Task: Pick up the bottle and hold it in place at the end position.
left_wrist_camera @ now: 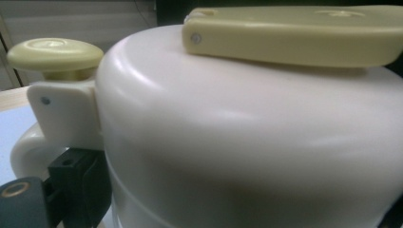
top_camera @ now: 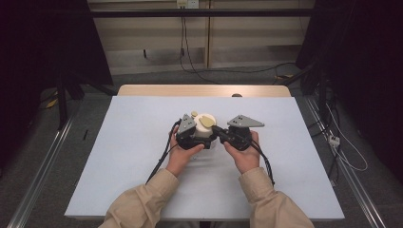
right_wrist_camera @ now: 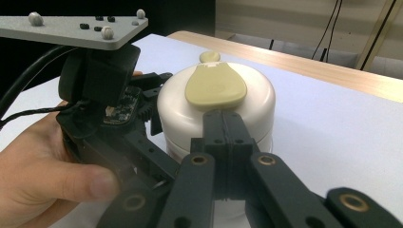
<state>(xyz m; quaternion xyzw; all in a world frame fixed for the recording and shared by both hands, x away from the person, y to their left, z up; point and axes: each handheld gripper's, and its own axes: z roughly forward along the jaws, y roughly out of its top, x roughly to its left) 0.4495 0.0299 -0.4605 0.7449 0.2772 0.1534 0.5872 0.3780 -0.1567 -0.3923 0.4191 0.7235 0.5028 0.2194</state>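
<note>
A round white container [top_camera: 205, 127] stands mid-table, with a pale yellow flap [top_camera: 207, 121] on its lid and a small yellow knob [top_camera: 194, 113] at its far side. My left gripper [top_camera: 197, 137] reaches in from the left, its jaws on either side of the container's body and pressed against it. In the left gripper view the container [left_wrist_camera: 237, 142] is very close, with one black pad [left_wrist_camera: 71, 183] against its side under the knob [left_wrist_camera: 54, 54]. My right gripper [right_wrist_camera: 223, 121] is shut with nothing between its jaws, its tips on the lid's edge just before the flap [right_wrist_camera: 216, 85].
The light blue mat [top_camera: 142, 142] covers a wooden table [top_camera: 142, 90] whose edge shows at the back. Cables trail from both grippers toward the person's sleeves. Dark stands and floor cables surround the table.
</note>
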